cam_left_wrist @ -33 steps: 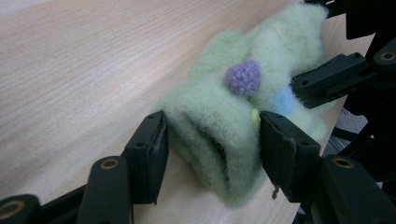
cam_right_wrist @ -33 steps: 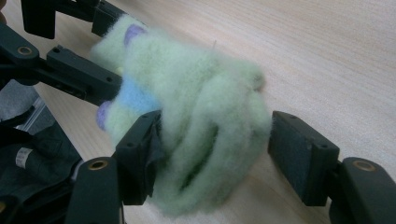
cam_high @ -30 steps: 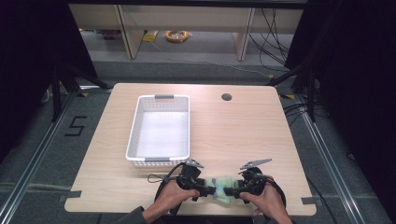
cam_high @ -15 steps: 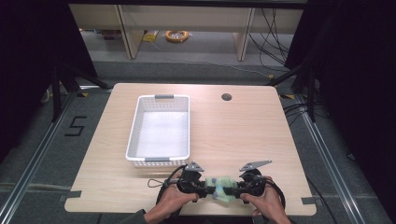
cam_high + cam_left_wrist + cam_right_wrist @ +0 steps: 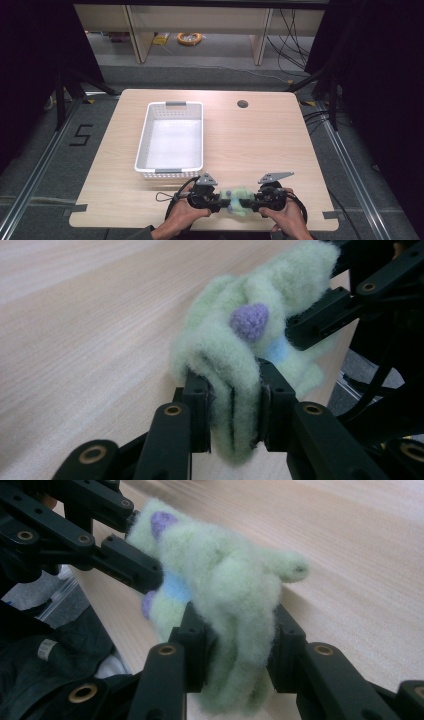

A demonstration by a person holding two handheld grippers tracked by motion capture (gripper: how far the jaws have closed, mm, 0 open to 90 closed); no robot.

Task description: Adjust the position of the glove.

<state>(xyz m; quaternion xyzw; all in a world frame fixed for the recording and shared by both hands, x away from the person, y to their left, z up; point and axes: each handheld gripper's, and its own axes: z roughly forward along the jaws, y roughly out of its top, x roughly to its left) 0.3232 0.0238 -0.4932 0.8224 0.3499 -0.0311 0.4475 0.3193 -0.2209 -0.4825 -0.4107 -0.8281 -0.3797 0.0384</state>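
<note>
Gripping one pale-green fuzzy glove (image 5: 239, 199) from both ends at table's (image 5: 260, 140) near edge: left gripper (image 5: 234, 402) and right gripper (image 5: 235, 645), jaws just closing, clamped on fleece. Risk: opposing pulls stretching knit, or slipping off soft pile.

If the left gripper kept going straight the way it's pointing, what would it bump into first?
Probably the right gripper. The left gripper, its jaws just closed on the fuzzy green toy, points through it at those black jaws, though depth is unclear.
</note>
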